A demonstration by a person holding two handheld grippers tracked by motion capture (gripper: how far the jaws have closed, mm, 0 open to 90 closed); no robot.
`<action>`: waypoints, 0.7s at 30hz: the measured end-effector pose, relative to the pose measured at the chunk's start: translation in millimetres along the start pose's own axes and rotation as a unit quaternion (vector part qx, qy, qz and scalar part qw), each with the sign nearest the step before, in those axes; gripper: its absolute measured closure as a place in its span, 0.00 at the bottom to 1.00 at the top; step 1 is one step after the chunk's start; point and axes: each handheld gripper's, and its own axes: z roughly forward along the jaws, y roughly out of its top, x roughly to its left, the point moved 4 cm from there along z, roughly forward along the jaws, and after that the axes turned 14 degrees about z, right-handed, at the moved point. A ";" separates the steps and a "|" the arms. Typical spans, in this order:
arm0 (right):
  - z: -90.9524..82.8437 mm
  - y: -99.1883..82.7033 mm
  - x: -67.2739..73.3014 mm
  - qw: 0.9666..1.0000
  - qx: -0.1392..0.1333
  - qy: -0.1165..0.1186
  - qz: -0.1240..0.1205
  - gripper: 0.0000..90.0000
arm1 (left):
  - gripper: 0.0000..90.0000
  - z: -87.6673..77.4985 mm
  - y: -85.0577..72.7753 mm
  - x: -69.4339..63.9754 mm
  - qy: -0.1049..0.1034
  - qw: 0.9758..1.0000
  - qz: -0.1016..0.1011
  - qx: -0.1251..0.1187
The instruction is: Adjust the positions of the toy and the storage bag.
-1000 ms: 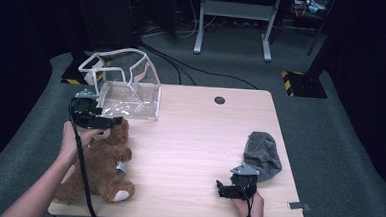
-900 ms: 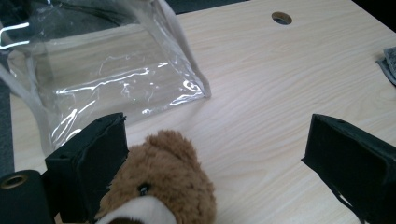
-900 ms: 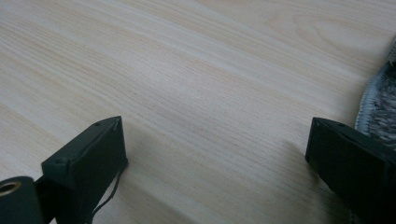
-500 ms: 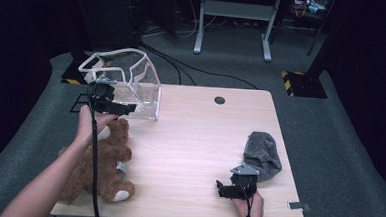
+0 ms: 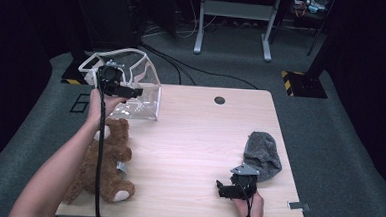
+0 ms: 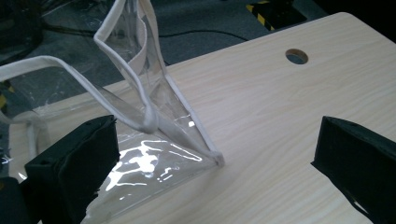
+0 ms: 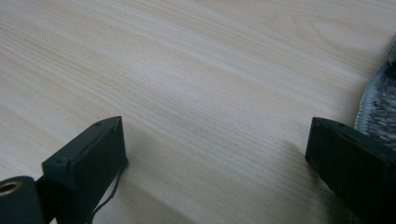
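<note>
Left gripper (image 5: 132, 91) is up at the table's ten o'clock corner, held in the left hand (image 5: 101, 106) right at the clear plastic bag (image 5: 141, 93), and its jaws are spread wide with nothing between them. In the left gripper view (image 6: 215, 154) the bag (image 6: 154, 121) stands just ahead of the jaws, white-trimmed edges rising to a fold, one bottom corner resting on the pale wooden table (image 6: 280, 116) between the two black jaws. The round cable hole (image 6: 297, 56) sits beyond it at about one o'clock.

Down at the table's eight o'clock, the brown teddy bear (image 5: 105, 164) lies on the wood just beside the left forearm, the gripper's cable trailing across it.

Over on the other side, the right gripper (image 5: 222, 188) rests low at five o'clock near the table's front edge, the right hand (image 5: 250, 206) behind it. Its jaws are wide apart too, empty; the right gripper view (image 7: 215, 154) shows bare wood grain (image 7: 187, 93) between them. The grey knitted hat (image 5: 261, 154) lies just beside that gripper, toward four o'clock, and its ribbed edge (image 7: 380, 112) peeks in close by one jaw; whether they touch, I cannot tell.
</note>
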 end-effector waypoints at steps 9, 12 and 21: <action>-0.1 -0.3 0.4 1.000 0.000 0.000 0.003 0.05 | 0.17 28.8 2.1 12.7 0.033 0.999 0.016 0.018; 0.0 -0.4 0.5 1.000 0.000 0.000 0.004 0.05 | 0.24 35.4 2.9 15.8 0.048 0.999 0.016 0.021; -0.2 -0.5 0.9 1.000 0.000 0.002 0.006 0.05 | 0.58 52.4 -1.2 15.4 0.059 0.996 0.035 0.059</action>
